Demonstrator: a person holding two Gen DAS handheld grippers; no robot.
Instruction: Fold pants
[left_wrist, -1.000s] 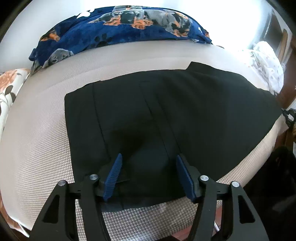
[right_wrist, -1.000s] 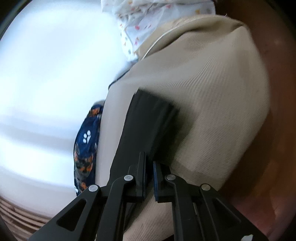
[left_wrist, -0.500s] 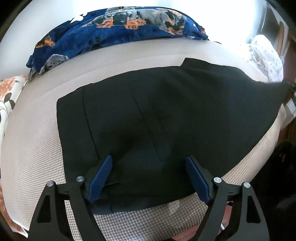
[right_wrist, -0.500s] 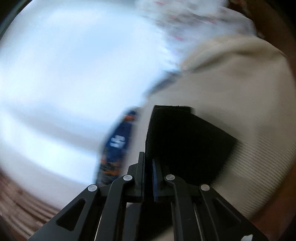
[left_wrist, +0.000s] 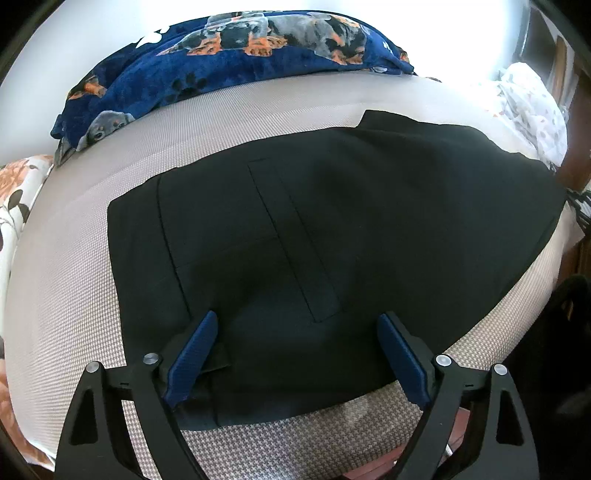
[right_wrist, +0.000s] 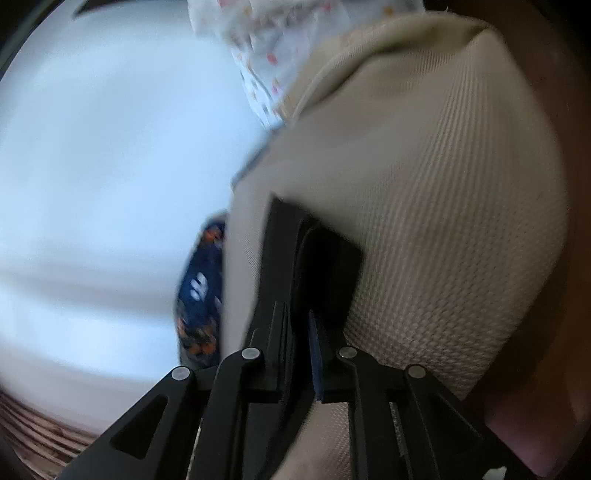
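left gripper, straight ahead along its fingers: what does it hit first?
Most likely the black pants lying flat on the beige bed cover. The left gripper is open above them; depth is uncertain.

Two hand-held grippers, both built of matte black plastic. The left gripper (left_wrist: 297, 356) has two angular black arms with triangular cut-outs, round silver screws at the joints, and ridged dark blue pads (left_wrist: 192, 354) lining the inner faces of its fingers. The right gripper (right_wrist: 299, 354) shows the same black linkage, silver screws, triangular cut-out and one dark blue pad edge.
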